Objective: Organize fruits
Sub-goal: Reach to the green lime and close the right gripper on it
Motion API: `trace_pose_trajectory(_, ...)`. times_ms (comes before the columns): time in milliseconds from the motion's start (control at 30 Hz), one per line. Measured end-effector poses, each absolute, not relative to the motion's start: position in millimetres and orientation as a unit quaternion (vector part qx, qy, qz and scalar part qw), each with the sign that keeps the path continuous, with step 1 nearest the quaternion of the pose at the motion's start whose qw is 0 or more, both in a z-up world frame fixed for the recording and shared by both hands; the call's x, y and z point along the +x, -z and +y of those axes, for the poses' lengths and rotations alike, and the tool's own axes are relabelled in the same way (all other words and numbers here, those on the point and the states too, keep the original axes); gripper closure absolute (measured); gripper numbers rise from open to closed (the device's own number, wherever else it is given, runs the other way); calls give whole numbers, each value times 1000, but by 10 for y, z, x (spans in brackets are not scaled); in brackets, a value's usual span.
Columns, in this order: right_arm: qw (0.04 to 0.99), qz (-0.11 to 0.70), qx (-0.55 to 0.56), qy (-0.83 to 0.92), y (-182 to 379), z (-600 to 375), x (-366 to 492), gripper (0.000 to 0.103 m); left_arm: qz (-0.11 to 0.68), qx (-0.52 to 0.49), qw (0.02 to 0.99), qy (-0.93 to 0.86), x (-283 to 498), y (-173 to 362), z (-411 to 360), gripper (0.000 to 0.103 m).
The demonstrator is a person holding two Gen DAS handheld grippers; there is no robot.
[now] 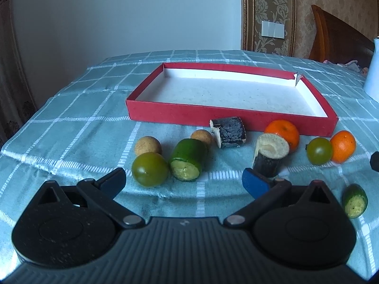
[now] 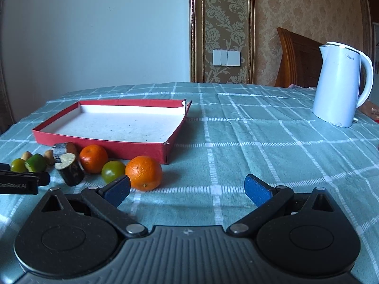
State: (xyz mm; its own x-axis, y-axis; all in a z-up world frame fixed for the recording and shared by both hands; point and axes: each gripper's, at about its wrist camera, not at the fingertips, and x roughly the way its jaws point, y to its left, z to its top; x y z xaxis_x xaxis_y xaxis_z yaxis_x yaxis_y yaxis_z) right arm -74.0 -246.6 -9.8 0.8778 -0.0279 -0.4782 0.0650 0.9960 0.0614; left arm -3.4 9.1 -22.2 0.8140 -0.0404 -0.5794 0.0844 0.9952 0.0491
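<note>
**Round, slick and easily bruised: the fruit waits outside the red tray**

None of the produce is in the red tray [image 1: 227, 118] yet; its white floor is bare. Everything lies on the checked cloth of the surface [image 2: 260, 156], in a loose row along the tray's near wall.

The left claw [image 1: 184, 182] has its blue pads spread wide and holds nothing. Just ahead of it sit a green tomato [image 1: 149, 170] and a cut cucumber piece [image 1: 188, 159], touching or nearly so. The right claw [image 2: 187, 189] is likewise apart and empty, with an orange [image 2: 143, 172] just beyond its left pad.

The orange is probably the firmest and heaviest piece, with a pebbled skin that should grip well; a hold across its widest part looks safest. The tomato looks smooth and taut, likely to slip or split under a hard squeeze, so a gentle closure at its middle would suit. The cucumber piece should be stiff along its curved flanks; its moist cut face is better avoided. Round pieces may roll on the cloth if nudged off-centre, and neighbours crowd the left claw's approach.
</note>
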Motion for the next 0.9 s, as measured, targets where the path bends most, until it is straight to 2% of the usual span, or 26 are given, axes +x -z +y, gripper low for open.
trace_pose_trajectory(200,969,243,32,-32,41,-2282,-882,1,307,30,951,30,-47,250,161,0)
trace_pose_trajectory(300,969,243,18,-49,116,-2129,-872,10,309,30,950,28,-54,266,185,0)
trace_pose_trajectory(367,964,260,16,-62,161,-2061,-831,26,310,27,950,29,-71,271,211,0)
trace_pose_trajectory(467,954,291,23,-76,236,-2007,-774,35,310,23,950,28,-76,270,241,0)
trace_pose_trajectory(700,951,300,12,-77,274,-1950,-741,43,311,13,950,29,-56,271,284,0)
trace_pose_trajectory(800,951,302,7,-70,290,-1936,-713,55,311,15,950,29,-62,273,282,0)
trace_pose_trajectory(900,950,303,10,-70,293,-1944,-706,56,310,12,950,30,-67,268,284,0)
